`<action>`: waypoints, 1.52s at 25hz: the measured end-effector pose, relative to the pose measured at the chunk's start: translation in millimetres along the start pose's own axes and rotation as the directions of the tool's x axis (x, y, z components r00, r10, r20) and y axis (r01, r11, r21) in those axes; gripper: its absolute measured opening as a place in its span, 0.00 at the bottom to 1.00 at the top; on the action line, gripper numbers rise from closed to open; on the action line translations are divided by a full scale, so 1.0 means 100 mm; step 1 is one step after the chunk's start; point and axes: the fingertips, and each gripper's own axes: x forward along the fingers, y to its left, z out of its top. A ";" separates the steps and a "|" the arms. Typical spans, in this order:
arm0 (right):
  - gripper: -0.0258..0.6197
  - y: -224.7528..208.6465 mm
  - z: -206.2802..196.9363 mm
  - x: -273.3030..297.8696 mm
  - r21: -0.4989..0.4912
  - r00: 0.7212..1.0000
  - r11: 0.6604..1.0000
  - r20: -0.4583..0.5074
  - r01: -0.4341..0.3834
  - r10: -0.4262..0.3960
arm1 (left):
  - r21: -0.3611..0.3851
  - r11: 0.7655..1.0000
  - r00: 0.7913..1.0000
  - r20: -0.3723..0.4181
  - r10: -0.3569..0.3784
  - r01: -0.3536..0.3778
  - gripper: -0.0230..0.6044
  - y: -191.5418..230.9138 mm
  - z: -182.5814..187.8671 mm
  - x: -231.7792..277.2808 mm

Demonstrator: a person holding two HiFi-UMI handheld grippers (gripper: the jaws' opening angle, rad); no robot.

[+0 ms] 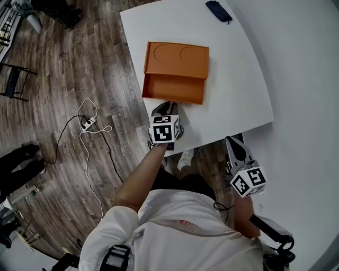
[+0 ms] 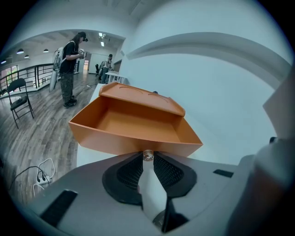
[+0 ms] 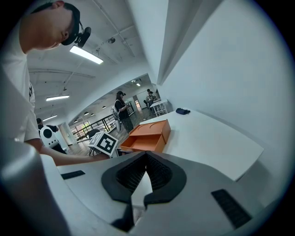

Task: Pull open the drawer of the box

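Note:
An orange box lies on the white table, and its drawer stands pulled out toward me, empty inside. My left gripper is at the drawer's front wall, shut on the small metal knob at its middle. In the left gripper view the open drawer fills the centre. My right gripper hangs off the table's near edge, to the right of my body. Its jaws meet at the tips with nothing between them. It sees the box from afar.
A dark blue object lies at the table's far end. A power strip with white cable is on the wooden floor at the left, beyond it a black chair. People stand in the background hall.

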 end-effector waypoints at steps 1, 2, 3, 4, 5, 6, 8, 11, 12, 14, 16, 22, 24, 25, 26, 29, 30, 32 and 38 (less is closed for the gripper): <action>0.04 0.02 0.01 -0.03 -0.001 1.000 1.000 0.002 0.001 -0.001 | -0.001 1.000 1.000 0.002 0.001 -0.001 0.17 0.00 0.01 -0.02; 0.05 0.03 0.01 -0.05 -0.001 1.000 1.000 0.005 0.002 -0.002 | -0.001 1.000 1.000 0.004 0.003 -0.003 0.17 0.00 0.01 -0.04; 0.05 0.04 0.01 -0.08 0.000 1.000 1.000 0.005 0.003 -0.003 | -0.003 1.000 1.000 0.005 0.006 -0.006 0.17 -0.01 0.02 -0.06; 0.04 0.03 0.01 -0.09 0.001 1.000 1.000 0.003 0.005 -0.005 | -0.006 1.000 1.000 0.003 0.009 -0.009 0.17 -0.02 0.02 -0.06; 0.05 0.03 0.00 -0.10 0.001 1.000 1.000 0.001 0.007 -0.007 | -0.008 1.000 1.000 0.000 0.011 -0.011 0.17 -0.03 0.02 -0.06; 0.04 0.02 0.00 -0.11 0.002 1.000 1.000 0.000 0.008 -0.008 | -0.010 1.000 1.000 -0.004 0.012 -0.012 0.17 -0.04 0.01 -0.06; 0.05 0.01 0.00 -0.12 0.004 1.000 1.000 0.002 0.008 -0.008 | -0.014 1.000 1.000 -0.005 0.013 -0.013 0.17 -0.08 0.01 -0.06; 0.05 0.00 -0.01 -0.12 0.005 1.000 1.000 0.003 0.006 -0.006 | -0.041 0.999 1.000 0.005 0.020 -0.019 0.17 -0.11 0.01 -0.07; 0.04 0.01 -0.01 -0.12 0.006 1.000 1.000 0.003 0.004 -0.004 | -0.044 0.999 1.000 0.004 0.024 -0.023 0.17 -0.11 0.01 -0.07; 0.05 0.02 -0.02 -0.13 0.008 1.000 1.000 0.001 0.004 -0.004 | -0.028 0.999 1.000 -0.005 0.030 -0.031 0.17 -0.13 -0.01 -0.06; 0.05 0.03 -0.02 -0.13 0.010 1.000 1.000 0.001 0.003 -0.003 | -0.008 0.999 0.999 -0.008 0.034 -0.034 0.17 -0.18 -0.03 -0.06; 0.04 0.03 -0.02 -0.14 0.007 1.000 1.000 0.005 -0.001 0.001 | 0.004 0.999 0.999 0.000 0.035 -0.035 0.17 -0.24 -0.08 -0.05; 0.04 0.02 -0.02 -0.16 0.009 1.000 1.000 0.005 0.000 0.000 | 0.006 0.999 0.999 0.000 0.033 -0.033 0.17 -0.24 -0.08 -0.07; 0.04 0.01 -0.02 -0.16 0.009 1.000 1.000 0.005 0.000 0.000 | 0.006 0.999 0.999 -0.001 0.033 -0.033 0.17 -0.23 -0.09 -0.07; 0.05 0.01 -0.02 -0.17 0.008 1.000 1.000 0.006 -0.001 0.001 | 0.005 0.999 0.999 -0.002 0.034 -0.034 0.17 -0.22 -0.09 -0.08; 0.04 0.01 -0.02 -0.19 0.008 1.000 1.000 0.008 -0.003 0.002 | 0.002 0.999 0.999 -0.001 0.039 -0.039 0.17 -0.21 -0.13 -0.12; 0.04 0.02 -0.02 -0.19 0.008 1.000 1.000 0.009 -0.003 0.003 | 0.003 0.999 0.999 0.000 0.039 -0.039 0.17 -0.21 -0.14 -0.13; 0.04 0.02 -0.01 -0.20 0.004 1.000 1.000 0.010 -0.006 0.006 | 0.004 0.999 0.999 0.001 0.039 -0.039 0.17 -0.22 -0.15 -0.14; 0.04 0.08 -0.02 -0.24 -0.006 1.000 1.000 0.012 -0.017 0.017 | 0.012 0.999 0.999 0.006 0.040 -0.040 0.17 -0.22 -0.20 -0.19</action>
